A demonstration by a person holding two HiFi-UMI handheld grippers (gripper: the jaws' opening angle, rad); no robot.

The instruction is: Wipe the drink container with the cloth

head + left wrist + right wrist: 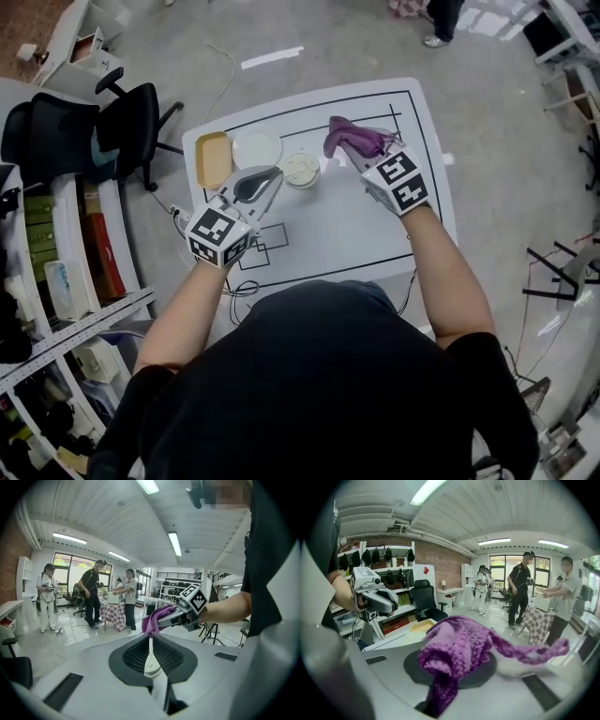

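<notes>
Purple cloth point(459, 653), clamped in the right tool point(367, 155), may topple the unsteadied drink container point(302, 170); the left tool point(255, 185) is closed.

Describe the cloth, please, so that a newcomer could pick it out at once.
Start at the white table marked with black lines; above its far right part is the right gripper. The cloth hangs bunched from its jaws: purple and knitted, unlike the pale tray, plate and round container to its left.

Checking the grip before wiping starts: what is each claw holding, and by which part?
The right claw is shut on the purple cloth, pinched at a bunched fold, one end trailing free. The left claw is shut with nothing in it.
</notes>
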